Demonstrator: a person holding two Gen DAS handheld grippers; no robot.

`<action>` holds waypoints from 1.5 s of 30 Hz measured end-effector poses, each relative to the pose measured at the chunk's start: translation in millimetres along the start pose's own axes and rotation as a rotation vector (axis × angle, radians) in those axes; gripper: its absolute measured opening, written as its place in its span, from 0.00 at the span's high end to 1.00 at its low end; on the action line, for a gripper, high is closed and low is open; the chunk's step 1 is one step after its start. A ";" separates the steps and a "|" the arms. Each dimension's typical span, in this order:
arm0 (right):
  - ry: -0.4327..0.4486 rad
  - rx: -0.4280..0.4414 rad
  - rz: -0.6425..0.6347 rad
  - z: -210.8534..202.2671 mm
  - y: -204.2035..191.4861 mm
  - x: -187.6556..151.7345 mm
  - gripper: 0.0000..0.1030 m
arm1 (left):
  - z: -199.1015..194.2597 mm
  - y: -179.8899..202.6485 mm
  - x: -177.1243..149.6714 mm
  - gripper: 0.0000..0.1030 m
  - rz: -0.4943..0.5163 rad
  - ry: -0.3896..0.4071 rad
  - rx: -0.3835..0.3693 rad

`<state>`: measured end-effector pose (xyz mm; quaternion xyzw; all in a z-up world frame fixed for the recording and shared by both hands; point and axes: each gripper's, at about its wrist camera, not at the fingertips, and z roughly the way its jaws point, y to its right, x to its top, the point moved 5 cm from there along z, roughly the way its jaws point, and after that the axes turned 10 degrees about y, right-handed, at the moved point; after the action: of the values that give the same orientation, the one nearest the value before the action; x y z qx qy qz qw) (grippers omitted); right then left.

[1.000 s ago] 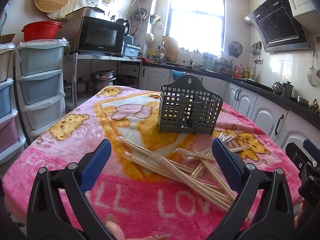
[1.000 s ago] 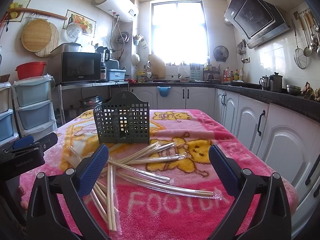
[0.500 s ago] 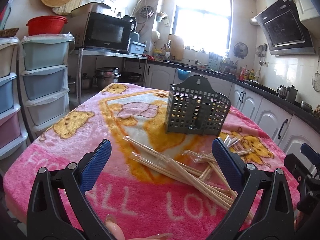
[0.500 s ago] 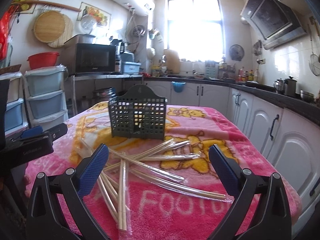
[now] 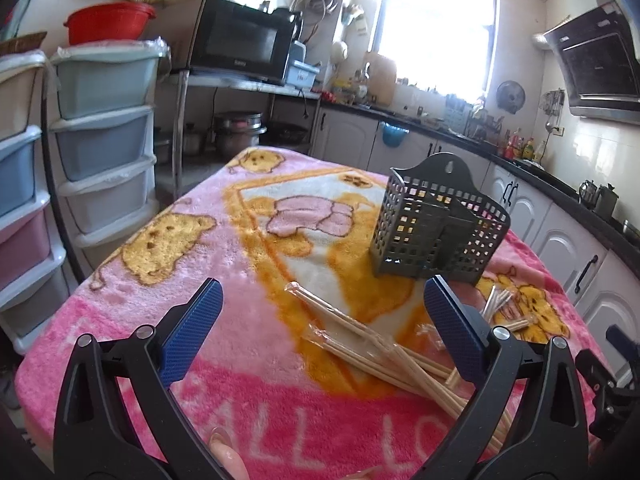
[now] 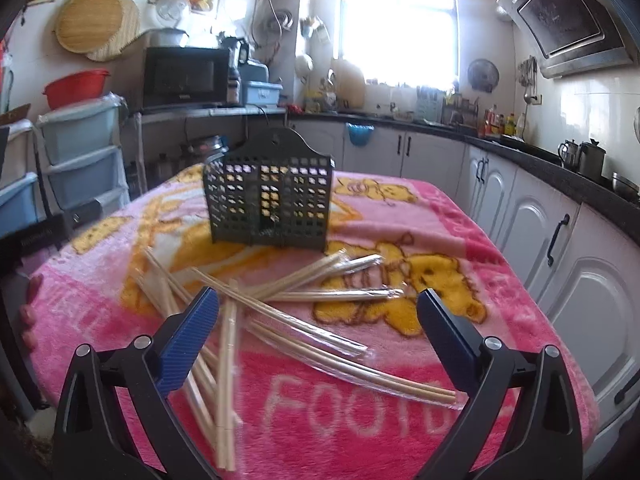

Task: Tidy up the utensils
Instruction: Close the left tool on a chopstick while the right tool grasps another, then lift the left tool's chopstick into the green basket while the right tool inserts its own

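Note:
A dark grey perforated utensil holder (image 5: pixel 438 226) (image 6: pixel 269 196) stands upright on the pink blanket-covered table (image 5: pixel 160 240) (image 6: pixel 452 240). Several pairs of wooden chopsticks in clear wrappers (image 5: pixel 384 350) (image 6: pixel 296 312) lie scattered in front of it. My left gripper (image 5: pixel 322 330) hovers open above the table's near edge, the chopsticks between and past its right finger. My right gripper (image 6: pixel 318 332) is open too, low over the chopstick pile. Nothing is held by either one.
Stacked plastic drawers (image 5: pixel 100 148) stand left of the table. A microwave (image 5: pixel 240 38) sits on a shelf behind. White cabinets under a dark counter (image 6: pixel 552 208) run along the right. The other gripper's body shows at the edge (image 5: pixel 612 376) (image 6: pixel 36 232).
Both grippers have moved forward and tilted down toward the table. The holder and chopsticks look larger and nearer. Both stay open.

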<state>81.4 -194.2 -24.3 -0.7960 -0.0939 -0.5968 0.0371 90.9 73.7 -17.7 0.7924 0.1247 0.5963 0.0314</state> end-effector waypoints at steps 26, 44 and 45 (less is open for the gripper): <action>-0.402 0.072 0.200 63.1 49.3 -56.3 0.81 | 129.6 -26.4 -22.7 0.12 -0.073 -0.358 -0.021; -0.260 0.047 0.192 68.3 58.4 -19.8 0.97 | 141.9 -29.6 -39.6 0.90 0.008 -0.422 0.021; -0.242 0.044 0.183 67.4 58.5 -14.5 0.97 | 141.4 -28.8 -38.9 0.92 0.019 -0.418 0.024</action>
<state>152.4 -241.6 -54.3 -0.8663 -0.0377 -0.4886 0.0971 211.0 106.3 -100.5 0.9004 0.1149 0.4175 0.0415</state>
